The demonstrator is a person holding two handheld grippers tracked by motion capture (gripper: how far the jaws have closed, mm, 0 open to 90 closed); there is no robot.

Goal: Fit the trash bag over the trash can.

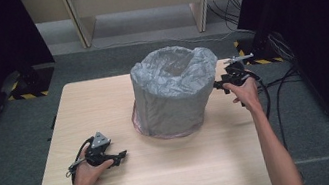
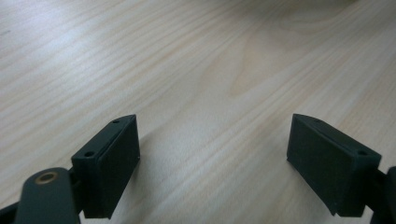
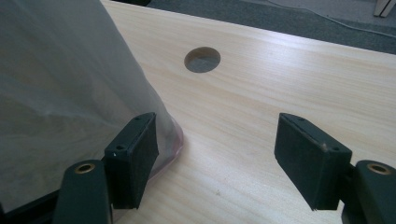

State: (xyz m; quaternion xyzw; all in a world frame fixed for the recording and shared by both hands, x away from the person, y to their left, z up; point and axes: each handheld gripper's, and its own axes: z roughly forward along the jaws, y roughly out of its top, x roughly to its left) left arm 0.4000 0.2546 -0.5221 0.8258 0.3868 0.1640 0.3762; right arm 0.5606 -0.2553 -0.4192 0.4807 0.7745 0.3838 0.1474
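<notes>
We see a light wooden table [image 1: 166, 173] on grey carpet. Directly on it, toward the far middle, stands a round bin [image 1: 173, 96] draped in a grey plastic bag; its pinkish base shows at the bottom edge. A round cable hole [image 3: 202, 59] pierces the tabletop near the bin.

You see a grey plastic liner bag [image 1: 172, 91] over a pink-rimmed round bin [image 1: 167, 133], your black tools [image 1: 118, 157] [image 1: 220, 84], and a pale wood-grain tabletop [image 1: 190, 169].

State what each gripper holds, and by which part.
Nothing. The left gripper is open over bare table; the right gripper is open beside the bagged bin.
</notes>
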